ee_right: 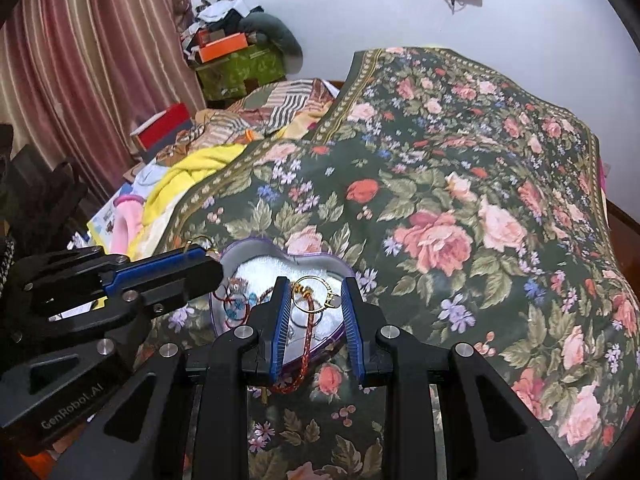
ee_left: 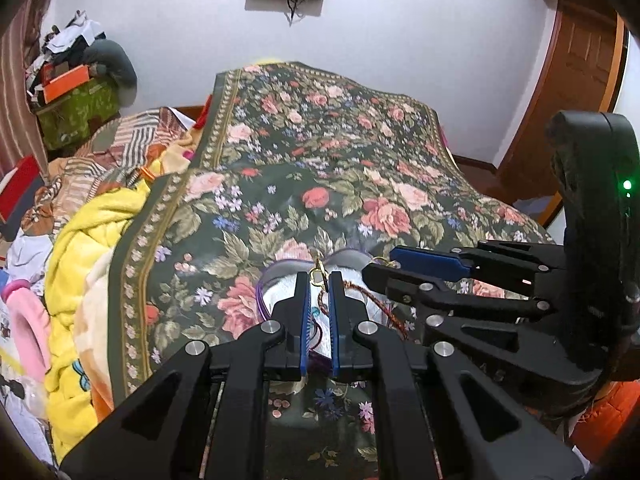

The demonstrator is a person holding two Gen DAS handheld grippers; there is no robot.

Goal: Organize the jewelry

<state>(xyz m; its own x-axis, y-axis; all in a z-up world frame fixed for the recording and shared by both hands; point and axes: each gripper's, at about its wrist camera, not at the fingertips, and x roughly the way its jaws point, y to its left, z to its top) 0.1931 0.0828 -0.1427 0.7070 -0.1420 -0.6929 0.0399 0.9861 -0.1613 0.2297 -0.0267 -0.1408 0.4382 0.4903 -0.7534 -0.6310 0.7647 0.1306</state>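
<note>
A heart-shaped tray (ee_right: 256, 246) with a purple rim and silvery lining lies on the floral cloth and holds several bracelets and cords. A braided red-gold cord (ee_right: 306, 344) trails over its near edge. My right gripper (ee_right: 315, 280) hovers open above the tray. A thin gold ring (ee_right: 316, 294) with a small stone shows between its fingers, seemingly lying in the tray. My left gripper (ee_left: 319, 278) is shut on a small gold hoop (ee_left: 318, 274) over the tray (ee_left: 280, 276). From the right wrist it (ee_right: 212, 260) reaches in from the left, the hoop (ee_right: 202, 240) at its tip. The right gripper (ee_left: 380, 268) sits just right of it.
The floral cloth (ee_right: 460, 200) covers the whole bed surface. A yellow blanket (ee_left: 88, 240) and pink items lie bunched at the left. Boxes and clothes (ee_right: 236, 52) are piled by the curtain. A wooden door (ee_left: 580, 80) stands at the right.
</note>
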